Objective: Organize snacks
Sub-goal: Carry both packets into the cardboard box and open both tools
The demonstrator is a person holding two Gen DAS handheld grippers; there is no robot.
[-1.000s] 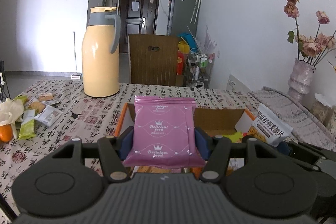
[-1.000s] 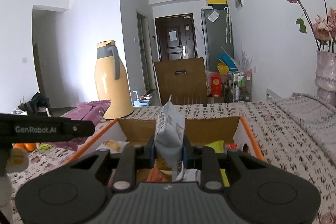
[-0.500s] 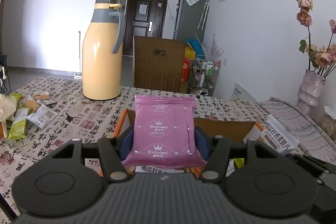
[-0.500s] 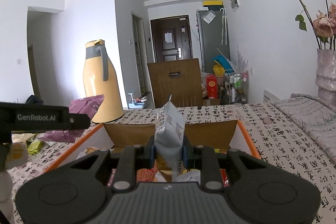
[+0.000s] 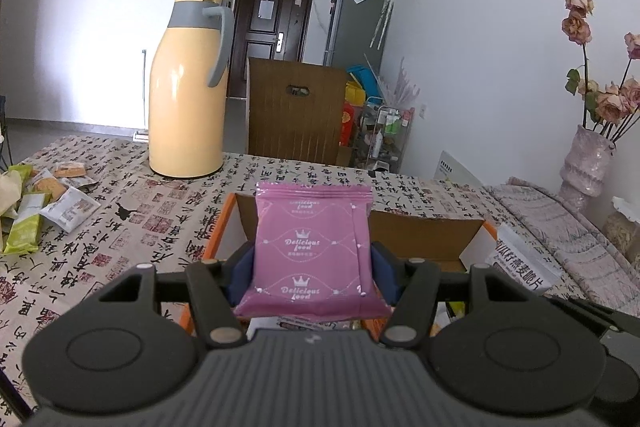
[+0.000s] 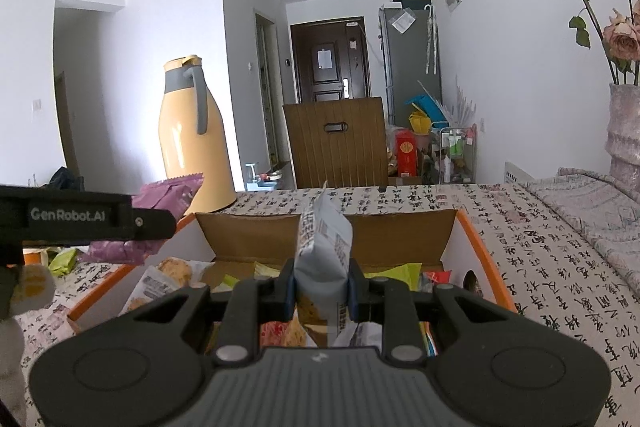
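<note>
Both hand-held grippers carry a snack over the open box. Left hand-held gripper (image 5: 312, 259) is clamped on a pink packet (image 5: 314, 247), which stands upright between the blue pads, its flat printed face toward the camera and its long axis running up and down. Right hand-held gripper (image 6: 320, 283) is pinched nearly shut on a grey-white packet (image 6: 323, 251), held edge-on so only its thin side and crimped top show.

The cardboard box (image 6: 404, 231), orange outside and brown inside, sits on the tabletop (image 5: 132, 227) directly ahead of and below both packets. In the right wrist view its far wall rises just behind the grey-white packet, and other snacks (image 6: 172, 273) already lie inside. In the left wrist view the box's near left corner lies under the pink packet, so that packet seems to hang over the box's left part, and the grey-white one over its middle.

What matters for the drop is that each packet is above the opening, not the rim. The right one looks better centred; the left sits closer to the orange wall and probably needs a small nudge to the right before release. More loose snacks (image 5: 36, 203) wait at the far left of the tabletop, past the yellow jug (image 5: 186, 95).
</note>
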